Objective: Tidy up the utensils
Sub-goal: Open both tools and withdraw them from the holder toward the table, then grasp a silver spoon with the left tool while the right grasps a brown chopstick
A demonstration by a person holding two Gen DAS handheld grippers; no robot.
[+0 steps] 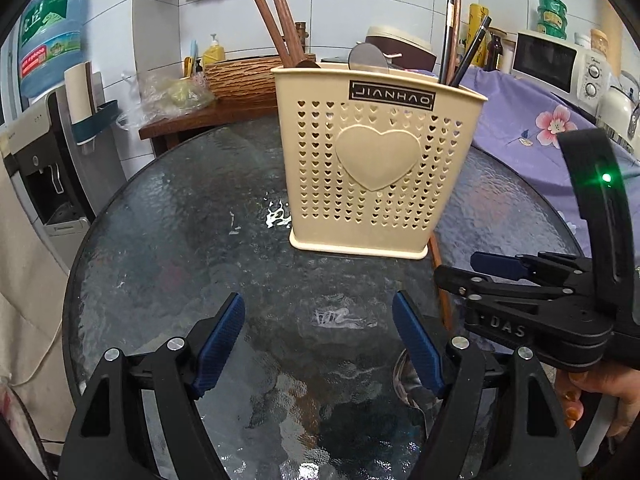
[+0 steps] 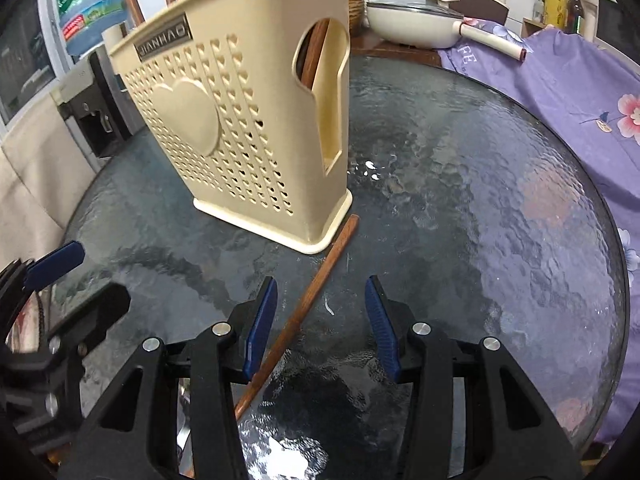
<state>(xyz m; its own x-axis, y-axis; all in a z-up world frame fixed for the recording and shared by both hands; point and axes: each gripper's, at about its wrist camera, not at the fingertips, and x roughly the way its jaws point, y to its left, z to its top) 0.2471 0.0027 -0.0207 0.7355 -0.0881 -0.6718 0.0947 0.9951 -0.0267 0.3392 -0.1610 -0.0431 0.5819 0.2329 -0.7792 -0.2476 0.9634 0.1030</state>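
Textured dark glass forms the round tabletop (image 2: 480, 208), its near edge cut off beneath both tools. On it stands the cream plastic utensil holder (image 1: 376, 172) pierced with small hearts, upright, with brown wooden chopsticks (image 1: 276, 24) and dark ones rising from its top; what else sits inside is hard to make out. A loose brown wooden chopstick (image 2: 316, 292) lies flat on the glass, its far end just beside the holder's base, its near end hidden under the right gripper (image 2: 322, 328), whose blue pads are spread with nothing pinched. The left gripper (image 1: 320, 340) is spread wider over bare glass. A metal spoon (image 1: 404, 380) is half hidden behind its pad.
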